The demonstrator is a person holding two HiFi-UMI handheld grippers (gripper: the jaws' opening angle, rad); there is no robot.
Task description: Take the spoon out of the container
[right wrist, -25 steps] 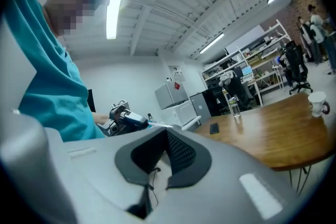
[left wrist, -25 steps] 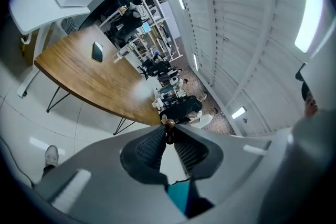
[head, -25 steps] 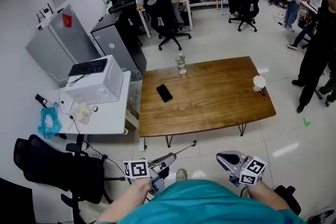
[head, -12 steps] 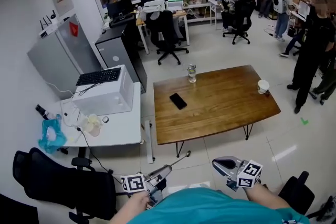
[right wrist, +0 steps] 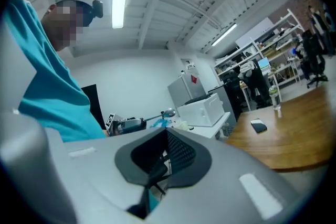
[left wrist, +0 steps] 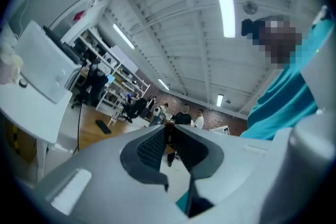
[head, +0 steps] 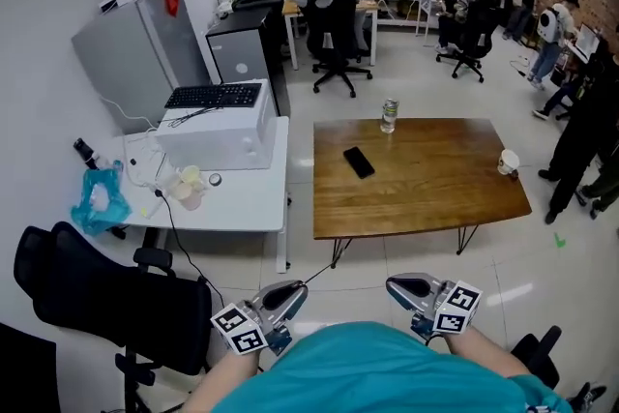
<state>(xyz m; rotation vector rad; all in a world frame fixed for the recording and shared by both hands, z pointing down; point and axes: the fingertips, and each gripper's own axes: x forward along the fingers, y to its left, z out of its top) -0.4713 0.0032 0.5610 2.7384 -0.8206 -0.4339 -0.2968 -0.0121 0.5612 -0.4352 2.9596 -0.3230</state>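
Observation:
My left gripper [head: 293, 291] is held low, close against my teal shirt, shut on the handle of a metal spoon [right wrist: 164, 113]. The spoon's bowl sticks out past the jaws and points up and forward. In the left gripper view the pads [left wrist: 152, 147] pinch a thin brownish handle end between them. My right gripper [head: 397, 284] hangs beside it at the same height, jaws shut with nothing in them. A white paper cup [head: 507, 162] stands at the right end of the wooden table [head: 426, 193], well ahead of both grippers.
On the wooden table lie a black phone [head: 359, 162] and a water bottle [head: 389, 115]. A white desk [head: 232, 203] to the left carries a white box with a keyboard [head: 215, 96] on it and cups. A black chair [head: 106, 300] stands at my left. People stand at the right.
The view has swung so the wooden table sits farther right. My left gripper has drawn in toward my body with the spoon, and less of the spoon shows. The right gripper has barely moved.

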